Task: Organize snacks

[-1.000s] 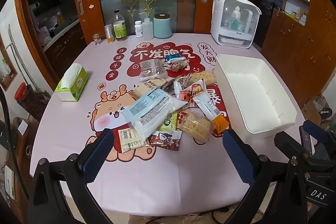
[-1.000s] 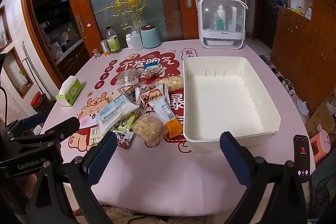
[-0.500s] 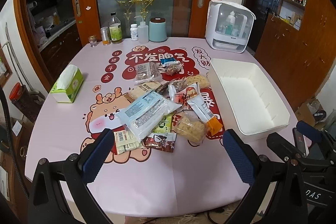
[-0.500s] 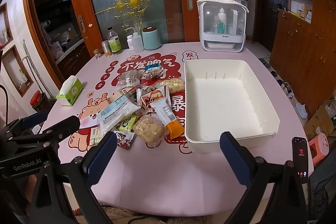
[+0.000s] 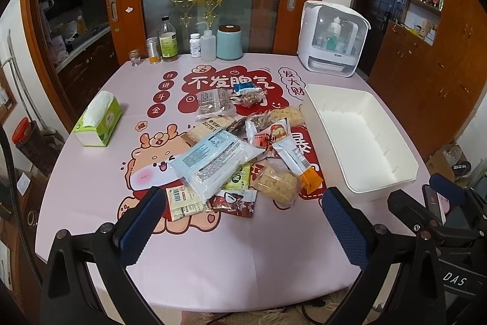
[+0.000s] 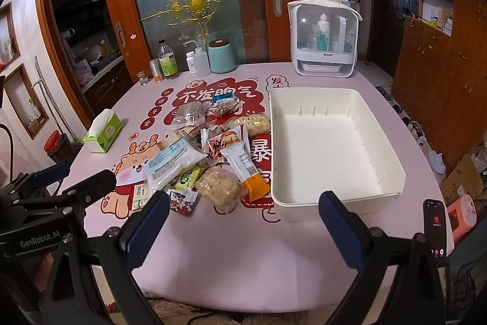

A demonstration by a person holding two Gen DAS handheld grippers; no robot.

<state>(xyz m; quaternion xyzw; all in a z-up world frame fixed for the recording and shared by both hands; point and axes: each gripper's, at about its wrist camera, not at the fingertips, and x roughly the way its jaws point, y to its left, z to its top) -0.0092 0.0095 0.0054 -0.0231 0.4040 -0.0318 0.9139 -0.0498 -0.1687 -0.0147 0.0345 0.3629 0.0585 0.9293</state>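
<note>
We see the snack packets heaped mid-table on the pink tablecloth, just left of the white bin, whose long axis runs from the near edge toward the far side. The orange-tipped packet lies lengthwise, orange end nearest us. Our left gripper and right gripper both hover spread wide, holding nothing. Only the right wrist view shows a phone beside its gripper.
</note>
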